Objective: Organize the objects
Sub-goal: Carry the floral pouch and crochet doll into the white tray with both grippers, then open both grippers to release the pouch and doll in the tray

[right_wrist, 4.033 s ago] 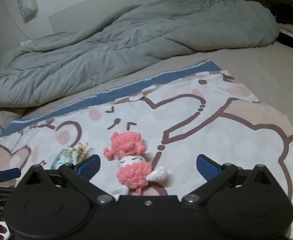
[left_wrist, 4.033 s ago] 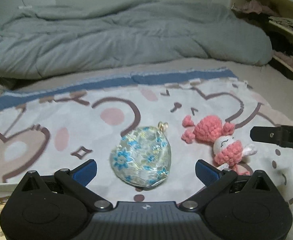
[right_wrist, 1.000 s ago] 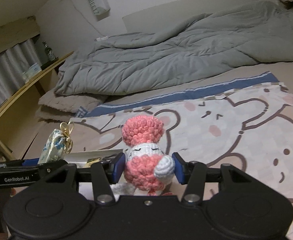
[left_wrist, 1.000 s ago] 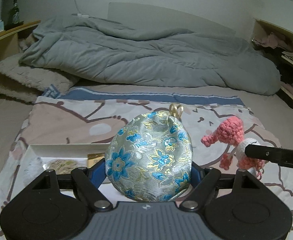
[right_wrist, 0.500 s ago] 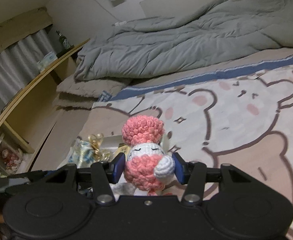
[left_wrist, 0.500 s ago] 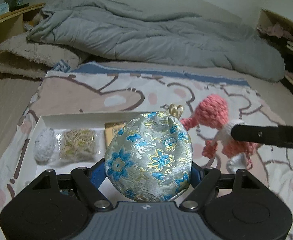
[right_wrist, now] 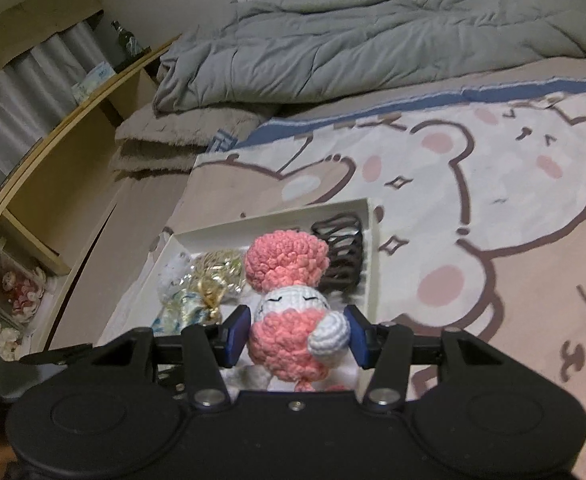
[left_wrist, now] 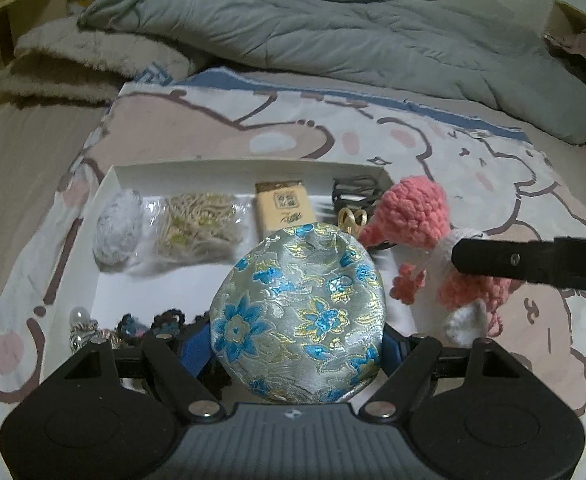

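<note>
My left gripper (left_wrist: pixel 295 346) is shut on a round silver brocade pouch (left_wrist: pixel 297 312) with blue and gold flowers, held above the near part of a white tray (left_wrist: pixel 229 168). My right gripper (right_wrist: pixel 297 334) is shut on a pink and white crochet doll (right_wrist: pixel 291 312), held above the same tray (right_wrist: pixel 277 216). The doll (left_wrist: pixel 421 236) and a right finger (left_wrist: pixel 533 266) show in the left wrist view, just right of the pouch. The pouch's edge and gold tie (right_wrist: pixel 209 300) show in the right wrist view.
The tray holds a white fluffy ball (left_wrist: pixel 119 228), a bag of tan strands (left_wrist: pixel 197 224), a tan card (left_wrist: pixel 285 208), a black hair claw (right_wrist: pixel 339 252) and dark beads (left_wrist: pixel 161 320). It lies on a bear-print sheet (right_wrist: pixel 493 208). A grey duvet (left_wrist: pixel 333 24) lies beyond; a wooden shelf (right_wrist: pixel 45 152) stands left.
Both grippers, still holding the pouch and the doll, have moved forward and lower over the white tray, which now fills more of both views.
</note>
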`<state>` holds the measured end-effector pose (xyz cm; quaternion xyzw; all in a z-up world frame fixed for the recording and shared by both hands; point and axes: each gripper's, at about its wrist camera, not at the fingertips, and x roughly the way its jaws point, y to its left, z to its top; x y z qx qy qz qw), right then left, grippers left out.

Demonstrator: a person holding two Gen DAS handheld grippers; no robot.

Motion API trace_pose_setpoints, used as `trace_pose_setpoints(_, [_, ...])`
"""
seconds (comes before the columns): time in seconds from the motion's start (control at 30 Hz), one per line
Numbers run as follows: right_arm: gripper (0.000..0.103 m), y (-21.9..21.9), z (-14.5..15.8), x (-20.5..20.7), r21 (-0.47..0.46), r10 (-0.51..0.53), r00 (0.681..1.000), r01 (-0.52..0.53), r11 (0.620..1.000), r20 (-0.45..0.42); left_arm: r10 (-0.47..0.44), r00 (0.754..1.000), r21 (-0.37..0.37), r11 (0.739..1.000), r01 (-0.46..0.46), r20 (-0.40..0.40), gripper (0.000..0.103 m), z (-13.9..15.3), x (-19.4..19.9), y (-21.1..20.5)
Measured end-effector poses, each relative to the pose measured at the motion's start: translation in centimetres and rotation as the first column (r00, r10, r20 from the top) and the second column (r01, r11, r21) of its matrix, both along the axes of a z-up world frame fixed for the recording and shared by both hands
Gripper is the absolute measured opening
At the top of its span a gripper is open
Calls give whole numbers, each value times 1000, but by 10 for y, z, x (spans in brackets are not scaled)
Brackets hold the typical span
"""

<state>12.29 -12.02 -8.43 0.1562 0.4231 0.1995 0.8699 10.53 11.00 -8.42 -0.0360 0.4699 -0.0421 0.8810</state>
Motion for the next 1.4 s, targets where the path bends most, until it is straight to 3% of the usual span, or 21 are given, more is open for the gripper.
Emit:
trace_pose_setpoints(0.1, [52,9,-5,0,2,15,1000,-15,1000,-20,8,1000,-25,1000,-9,-16,81,-5,1,3])
trace_pose_setpoints(0.23, [55,18,-13,-2,-12,41,998,-42,999,-46,0,997,-31,1000,-2,-76,95,-18,4,2])
trace_pose_setpoints(0.4, [62,20,-21,-5,-34,52,991,-56,998,-125,-29,994,4,1000,29,-103,96,-26,0,1])
trace_pose_setpoints(1.07, [63,12,-18,-10,-104,81,993,-89,991,-86,-7,997,-21,1000,5,-72,96,-14,-6,2])
trace_pose_setpoints(1.4, [72,1,1,-16,-133,91,996,-90,987,3,15,1000,-19,1000,-15,-12,103,8,-21,1])
